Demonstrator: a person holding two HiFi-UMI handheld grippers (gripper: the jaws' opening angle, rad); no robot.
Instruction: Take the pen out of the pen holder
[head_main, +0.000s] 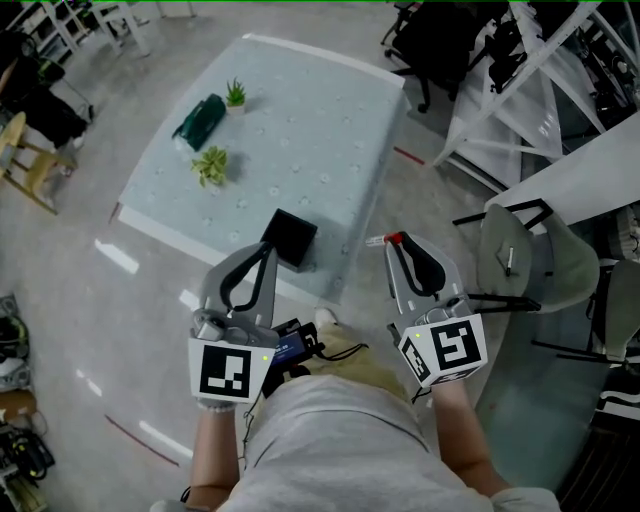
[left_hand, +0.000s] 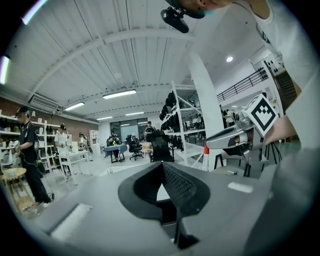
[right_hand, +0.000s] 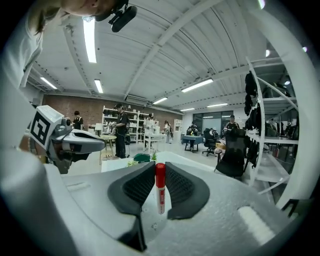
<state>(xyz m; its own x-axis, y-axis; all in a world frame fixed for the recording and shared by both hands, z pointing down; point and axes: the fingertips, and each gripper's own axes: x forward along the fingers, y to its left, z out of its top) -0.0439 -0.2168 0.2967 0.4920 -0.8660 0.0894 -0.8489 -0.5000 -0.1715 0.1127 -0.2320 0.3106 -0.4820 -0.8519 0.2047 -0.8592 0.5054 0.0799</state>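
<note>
My right gripper (head_main: 398, 243) (right_hand: 159, 172) is shut on a white marker pen (right_hand: 160, 192) with a red cap (head_main: 396, 238), which stands upright between the pads. A square black pen holder (head_main: 292, 238) shows at the near edge of the pale table (head_main: 300, 130). The left gripper (head_main: 268, 247) (left_hand: 161, 164) has its tips together with nothing seen between them. In the head view those tips overlap the holder's left side, and I cannot tell whether they touch it. The left gripper view points level across the room and does not show the holder.
Two small green plants (head_main: 234, 94) (head_main: 211, 163) and a dark green object (head_main: 200, 118) lie on the table's far left. A grey chair (head_main: 530, 255) stands at the right, with white racks (head_main: 520, 90) and black office chairs (head_main: 440, 40) beyond. People stand far off (right_hand: 120, 130).
</note>
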